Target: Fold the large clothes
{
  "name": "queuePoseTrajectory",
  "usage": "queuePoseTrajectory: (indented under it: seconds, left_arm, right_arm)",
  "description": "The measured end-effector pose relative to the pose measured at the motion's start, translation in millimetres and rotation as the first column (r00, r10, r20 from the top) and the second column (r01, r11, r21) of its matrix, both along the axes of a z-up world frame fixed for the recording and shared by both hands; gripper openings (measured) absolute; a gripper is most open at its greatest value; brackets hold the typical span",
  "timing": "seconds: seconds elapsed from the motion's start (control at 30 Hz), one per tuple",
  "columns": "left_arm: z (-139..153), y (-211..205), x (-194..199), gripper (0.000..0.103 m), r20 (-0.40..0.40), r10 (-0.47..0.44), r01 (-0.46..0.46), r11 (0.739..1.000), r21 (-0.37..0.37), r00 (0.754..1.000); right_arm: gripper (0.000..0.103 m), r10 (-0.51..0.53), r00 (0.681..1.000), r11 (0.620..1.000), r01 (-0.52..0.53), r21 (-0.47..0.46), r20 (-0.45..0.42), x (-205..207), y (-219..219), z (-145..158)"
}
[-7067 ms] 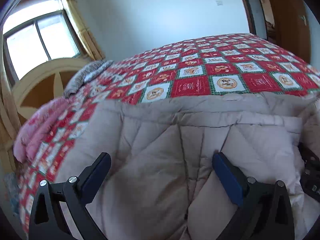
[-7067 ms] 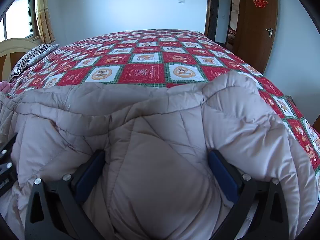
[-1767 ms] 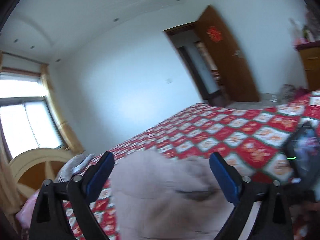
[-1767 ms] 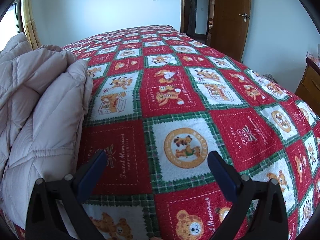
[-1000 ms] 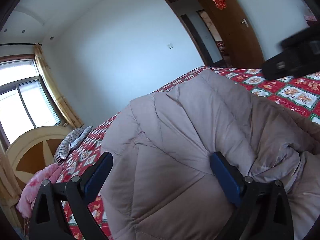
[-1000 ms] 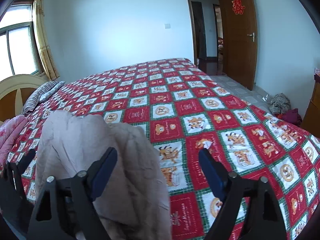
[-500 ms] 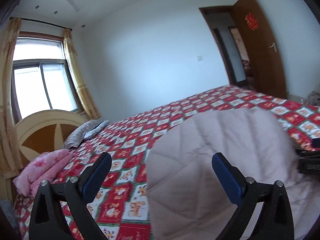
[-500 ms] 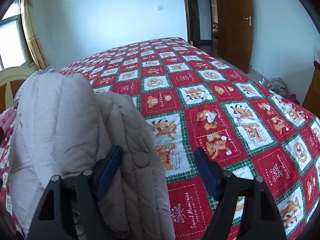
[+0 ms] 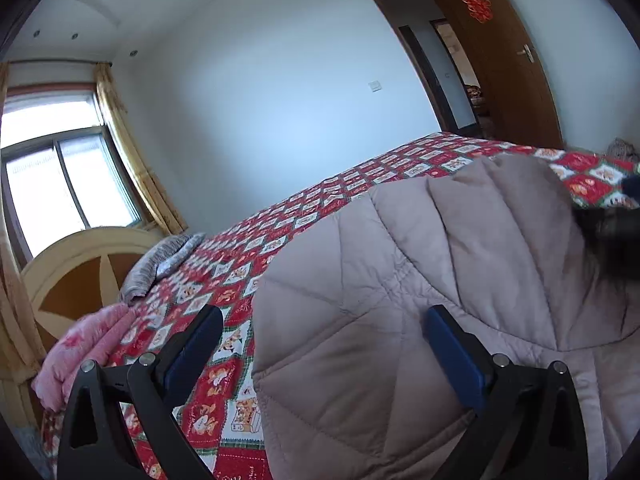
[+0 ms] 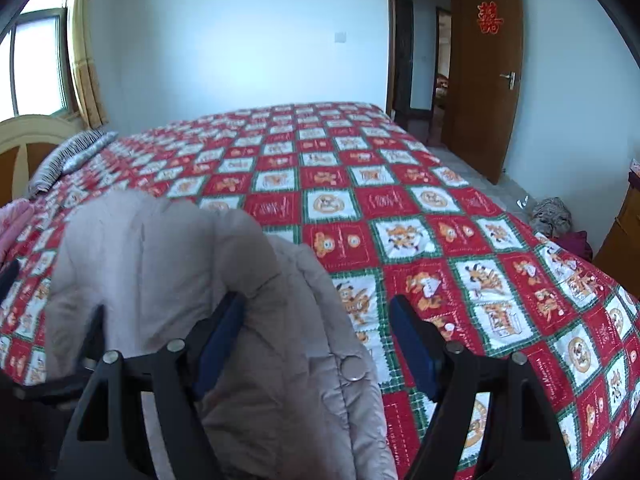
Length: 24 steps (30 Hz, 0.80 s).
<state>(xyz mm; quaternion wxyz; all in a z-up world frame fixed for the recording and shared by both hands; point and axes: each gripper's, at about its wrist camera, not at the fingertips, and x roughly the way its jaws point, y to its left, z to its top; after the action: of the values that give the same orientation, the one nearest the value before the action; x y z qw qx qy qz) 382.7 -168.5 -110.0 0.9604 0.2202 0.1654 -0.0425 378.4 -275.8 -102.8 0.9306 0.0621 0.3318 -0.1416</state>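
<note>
One beige quilted jacket [image 9: 400, 280] humps upward, long axis unclear, between unclenched fingers [image 9: 196, 340] of left gripper [image 9: 320, 320] and right gripper [image 10: 316, 312].

The right gripper [image 10: 316, 324] has its jaws wide apart, with a soft beige puffy coat [image 10: 168, 256] bunched up between them and over its left finger. A round snap button [image 10: 352, 368] sits on the coat's edge. Past the fingers lies a red bear-patterned quilt [image 10: 420, 208].
</note>
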Motion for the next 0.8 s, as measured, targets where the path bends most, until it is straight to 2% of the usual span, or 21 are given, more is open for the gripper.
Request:
queuePoseTrajectory:
  seconds: [0.07,0.13,0.2,0.27,0.47,0.8]
  left_arm:
    - [-0.4,10.6,8.1,0.101,-0.031,0.048,-0.05,0.998,-0.049,0.998]
    - [-4.9,20.9,24.8,0.102,-0.117,0.058,-0.071,0.992,-0.107,0.991]
    - [-12.4,18.6,31.9,0.102,-0.152,0.05,-0.067,0.992,-0.104,0.987]
    - [-16.4,13.6,33.9,0.102,-0.162,0.048,-0.064,0.994,-0.091,0.986]
    - [-32.2,15.1,45.2,0.102,-0.245,0.007,-0.054,0.981,-0.186,0.97]
    - [-44.1,14.6,51.9,0.102,-0.292,-0.031,-0.033,0.977,-0.211,0.956]
  right_arm:
    - [0.078,-0.002,0.999,1.0,0.002,0.009,-0.033,4.9,-1.5,-14.2]
    - [0.078,-0.006,0.999,1.0,0.006,0.002,-0.038,5.2,-1.1,-22.3]
    - [0.078,-0.005,0.999,1.0,0.005,-0.002,-0.047,6.3,-0.1,-29.0]
    - [0.078,-0.006,0.998,1.0,0.007,0.01,-0.059,9.2,-2.1,-34.9]
    - [0.078,-0.003,0.997,0.999,0.006,0.046,-0.075,12.4,-8.3,-51.1]
    - [0.079,0.016,0.992,0.997,-0.006,0.081,-0.129,15.7,-8.3,-66.5]
